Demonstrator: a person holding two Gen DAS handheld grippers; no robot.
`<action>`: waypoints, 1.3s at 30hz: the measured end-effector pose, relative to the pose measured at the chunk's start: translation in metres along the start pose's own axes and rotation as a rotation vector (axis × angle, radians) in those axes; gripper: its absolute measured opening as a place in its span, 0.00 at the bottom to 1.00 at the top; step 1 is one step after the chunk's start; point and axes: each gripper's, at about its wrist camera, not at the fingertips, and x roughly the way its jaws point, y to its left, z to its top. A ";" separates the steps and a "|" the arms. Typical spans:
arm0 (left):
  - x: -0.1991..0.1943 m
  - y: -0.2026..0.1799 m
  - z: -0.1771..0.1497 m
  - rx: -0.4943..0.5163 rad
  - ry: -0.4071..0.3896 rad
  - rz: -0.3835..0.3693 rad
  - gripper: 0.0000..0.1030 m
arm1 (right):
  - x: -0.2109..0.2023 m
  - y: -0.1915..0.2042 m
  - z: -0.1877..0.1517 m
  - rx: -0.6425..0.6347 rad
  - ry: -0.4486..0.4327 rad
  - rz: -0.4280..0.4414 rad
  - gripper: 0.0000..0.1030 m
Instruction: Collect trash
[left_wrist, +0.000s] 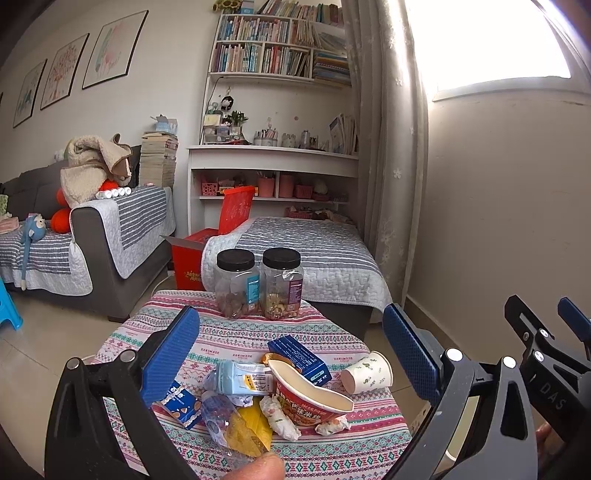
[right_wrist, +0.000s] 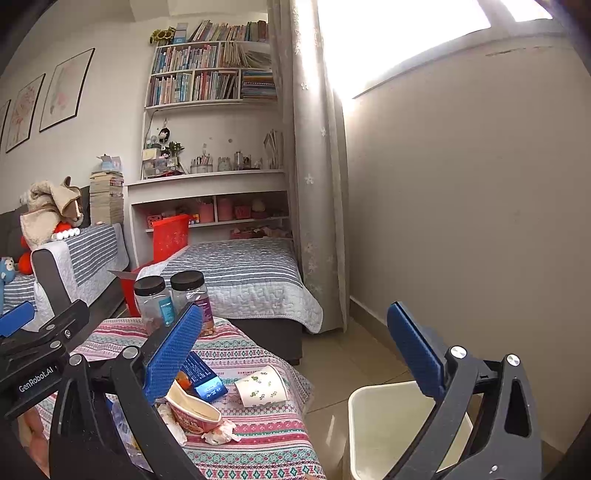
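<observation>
- The left tool (left_wrist: 291, 350) hangs above a low bench (left_wrist: 332, 450) draped in a patterned cloth, its blue pads spread wide apart and gripping nothing.
- The right tool (right_wrist: 295, 350) is likewise spread wide and empty, held above the gap between the bench and a white bin (right_wrist: 391, 417) on the floor just beside it.
- Only the near part of the bin's rim and inner wall shows; the tool's frame covers the rest, and its bottom cannot be made out.
- The trash lies heaped at the bench's near end: a red noodle bowl (left_wrist: 310, 398) tipped on its side, a dark blue carton (left_wrist: 299, 358) behind it, a crushed clear bottle (left_wrist: 218, 410), a crumpled bottle with a pale blue label (left_wrist: 240, 380), a yellow wrapper (left_wrist: 251, 428), wads of tissue (left_wrist: 280, 419) and a small blue-and-white packet (left_wrist: 181, 402) partly behind the left pad.
- A paper cup (left_wrist: 367, 374) printed with leaves lies on its side, a little apart toward the bin.
- Two black-lidded jars (left_wrist: 258, 284) stand upright at the bench's far edge.
- A fingertip (left_wrist: 264, 467) intrudes at the bottom of the left view, blurred and cut off.
</observation>
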 end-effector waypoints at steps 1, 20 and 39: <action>0.000 0.001 0.000 0.000 0.001 0.001 0.94 | 0.001 0.000 0.000 0.000 0.005 0.001 0.93; 0.094 0.049 -0.026 0.016 0.418 0.138 0.94 | 0.086 0.006 -0.032 0.021 0.513 0.167 0.93; 0.175 0.110 -0.105 -0.290 0.920 0.168 0.93 | 0.126 0.004 -0.081 0.061 0.712 0.213 0.93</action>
